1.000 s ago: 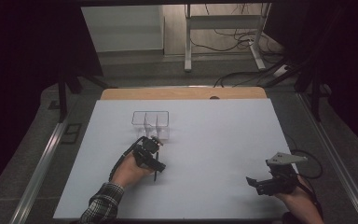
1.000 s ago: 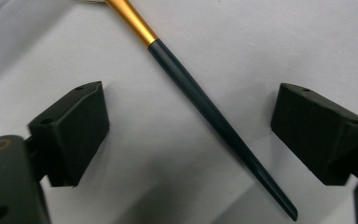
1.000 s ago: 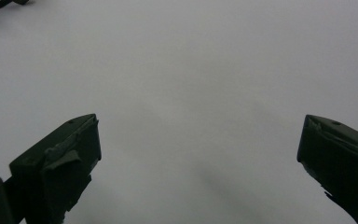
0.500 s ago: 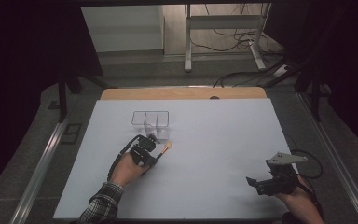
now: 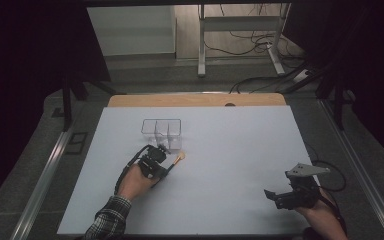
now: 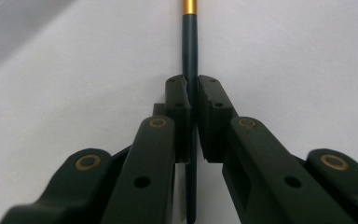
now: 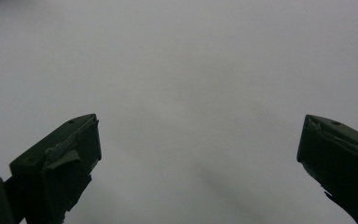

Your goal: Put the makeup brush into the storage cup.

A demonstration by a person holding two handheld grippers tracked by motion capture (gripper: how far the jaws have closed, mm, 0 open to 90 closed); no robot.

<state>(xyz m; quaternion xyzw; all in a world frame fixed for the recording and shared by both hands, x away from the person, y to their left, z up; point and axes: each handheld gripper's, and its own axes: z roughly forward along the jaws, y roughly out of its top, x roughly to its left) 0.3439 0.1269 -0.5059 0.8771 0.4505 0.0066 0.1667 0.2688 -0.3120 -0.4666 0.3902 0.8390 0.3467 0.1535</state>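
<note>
A thin dark handle [image 6: 189, 51] with a gold ferrule [image 6: 189, 6], apparently that of a small brush, was seen clamped between the two black jaws of the left gripper [image 6: 190, 100] in the left gripper view, the pads pressed against it from either side and the handle running straight up from between them. The jaws had just been closing, and the handle was caught between them. In the high view the left gripper [image 5: 167, 166] was held low over the white table [image 5: 240, 150], just in front of a clear three-compartment holder [image 5: 161, 131], and the pale tan tip of the brush [image 5: 180, 157] was seen projecting from the jaws toward the right, close to the holder's front right corner; whether it touched the table could not be told. The right gripper [image 5: 271, 195] was held well apart, near the table's front right edge, with its jaws spread wide and nothing between them, as shown in the right gripper view [image 7: 198, 154].
</note>
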